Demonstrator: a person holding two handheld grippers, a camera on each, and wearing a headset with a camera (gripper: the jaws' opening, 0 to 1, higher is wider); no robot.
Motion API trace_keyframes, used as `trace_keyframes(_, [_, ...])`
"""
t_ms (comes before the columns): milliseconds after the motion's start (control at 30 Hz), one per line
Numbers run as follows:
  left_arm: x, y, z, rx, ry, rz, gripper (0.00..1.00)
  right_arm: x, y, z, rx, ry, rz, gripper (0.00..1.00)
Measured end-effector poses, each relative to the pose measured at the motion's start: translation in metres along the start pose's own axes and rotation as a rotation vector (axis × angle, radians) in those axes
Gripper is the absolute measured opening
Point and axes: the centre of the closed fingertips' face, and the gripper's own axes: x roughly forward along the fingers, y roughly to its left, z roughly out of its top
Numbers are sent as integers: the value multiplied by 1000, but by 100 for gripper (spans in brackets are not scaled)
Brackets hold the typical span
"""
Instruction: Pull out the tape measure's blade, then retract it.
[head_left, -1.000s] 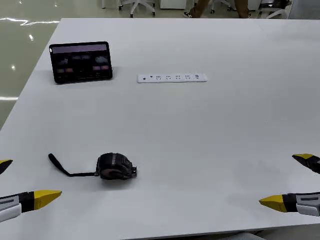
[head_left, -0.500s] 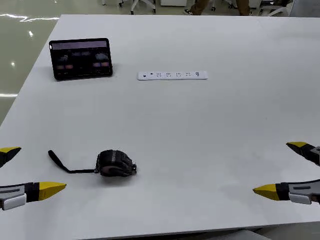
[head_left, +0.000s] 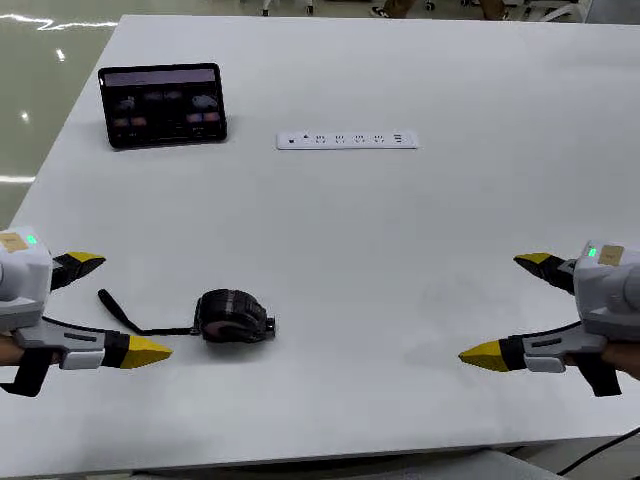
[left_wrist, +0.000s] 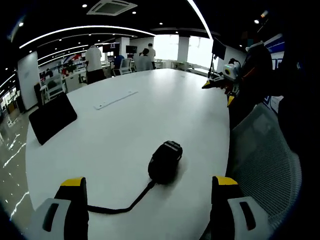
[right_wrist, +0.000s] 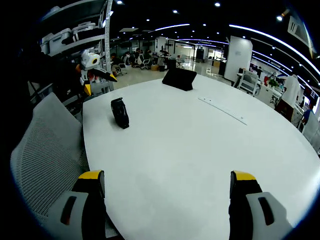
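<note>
A black tape measure (head_left: 233, 316) lies on the white table (head_left: 400, 230), its wrist strap (head_left: 125, 314) trailing left. My left gripper (head_left: 120, 305) is open just left of it, its yellow fingertips (head_left: 147, 351) either side of the strap. In the left gripper view the tape measure (left_wrist: 165, 161) sits ahead between my open jaws, not touched. My right gripper (head_left: 505, 310) stands open at the table's right side, far from the tape measure (right_wrist: 119, 112), with nothing between its fingers.
A dark tablet (head_left: 162, 104) stands propped at the back left. A white power strip (head_left: 346, 140) lies at the back middle. A mesh chair (right_wrist: 45, 150) sits at the near table edge. People and desks fill the room beyond.
Both grippers have come further in over the table. The left one now reaches the strap beside the tape measure, which has not moved. The camera has tilted.
</note>
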Motion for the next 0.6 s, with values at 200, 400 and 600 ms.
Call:
trace_keyframes(200, [20,-10,0,82,29,-69,98,21,7,11,-26,6,36,100])
trace_keyframes(400, [36,-14,5,155,59,-112,96,42,16,22,-61,2,75,100])
trace_keyframes(600, [51,-21,7,253,121,-169,91,62,30,37,-89,-24,139,100])
